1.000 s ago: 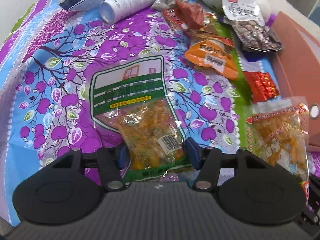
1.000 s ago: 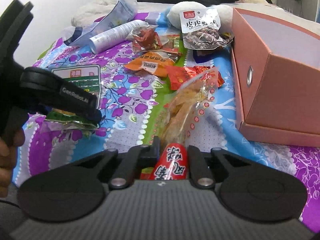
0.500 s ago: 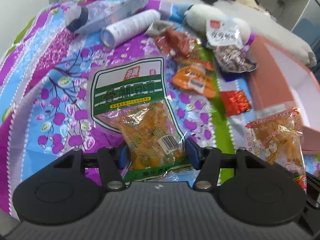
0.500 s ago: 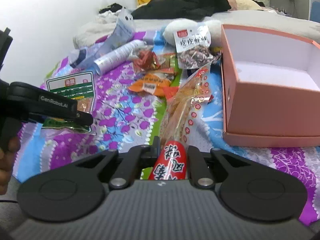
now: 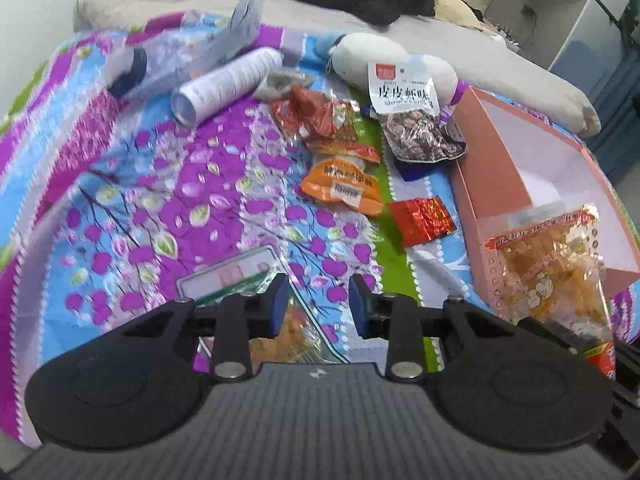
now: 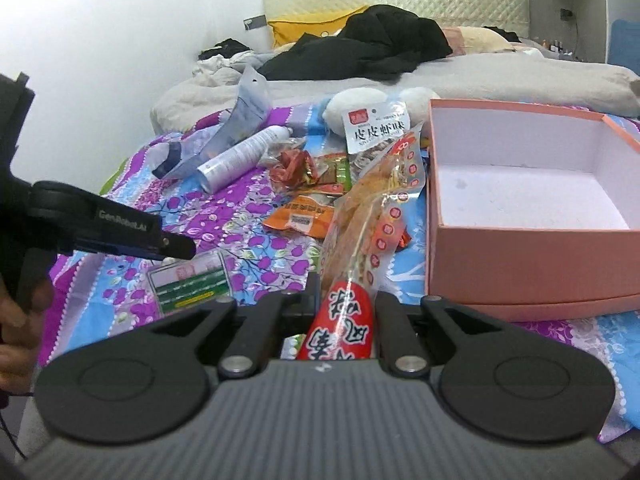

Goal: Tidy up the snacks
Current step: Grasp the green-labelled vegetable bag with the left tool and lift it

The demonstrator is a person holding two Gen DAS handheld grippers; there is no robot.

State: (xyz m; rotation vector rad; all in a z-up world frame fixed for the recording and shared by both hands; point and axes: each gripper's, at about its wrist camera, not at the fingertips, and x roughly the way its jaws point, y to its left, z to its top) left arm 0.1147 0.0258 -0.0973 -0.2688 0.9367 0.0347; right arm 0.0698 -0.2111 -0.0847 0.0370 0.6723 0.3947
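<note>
Snacks lie scattered over the purple-flowered bedspread [image 5: 224, 184] in the left wrist view — an orange foil packet [image 5: 341, 187], a small red foil packet [image 5: 422, 221] and a clear bag of dark pieces with a white label [image 5: 412, 120] — while the left gripper [image 5: 318, 307] hangs with its blue-padded jaws closing and nothing pressed between them, the green-and-white snack bag [image 5: 240, 280] lying flat on the bedspread beneath. From the right wrist, the right gripper [image 6: 345, 304] is clamped on the red end of a clear bag of orange snack pieces [image 6: 368, 216], which stands up just beside the open, empty pink cardboard box [image 6: 532, 256].
</note>
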